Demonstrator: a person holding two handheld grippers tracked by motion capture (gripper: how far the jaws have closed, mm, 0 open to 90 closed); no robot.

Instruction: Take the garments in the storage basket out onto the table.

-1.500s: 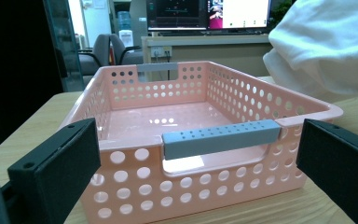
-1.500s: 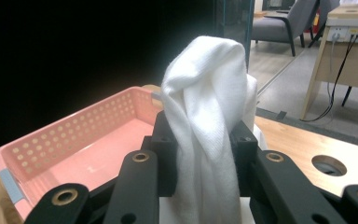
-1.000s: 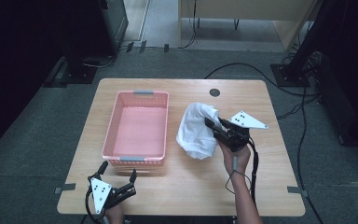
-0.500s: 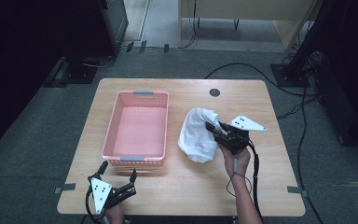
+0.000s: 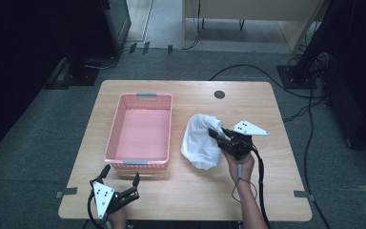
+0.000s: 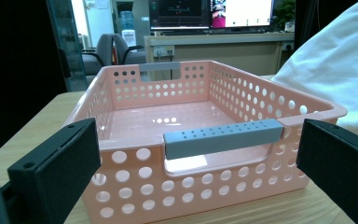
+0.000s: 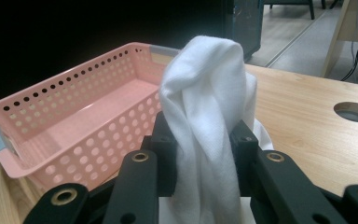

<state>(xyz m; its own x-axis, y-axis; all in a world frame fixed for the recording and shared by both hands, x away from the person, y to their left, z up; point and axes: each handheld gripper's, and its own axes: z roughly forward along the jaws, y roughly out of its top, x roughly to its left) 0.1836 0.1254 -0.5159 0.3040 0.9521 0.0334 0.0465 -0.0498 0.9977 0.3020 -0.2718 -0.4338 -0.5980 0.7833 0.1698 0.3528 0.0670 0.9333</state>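
A white cloth, soft and crumpled, rises in a bunched fold from between the jaws of the right tool and drapes down beyond its tip onto the wooden table. The right hand grips the tool from behind, forearm reaching in from the table's near edge, the tool pointing away and toward the pink perforated basket just beyond the cloth. The jaws are clamped tight on the cloth fold. The left tool hovers low, jaws spread wide and holding nothing, facing the basket's grey handle directly ahead.
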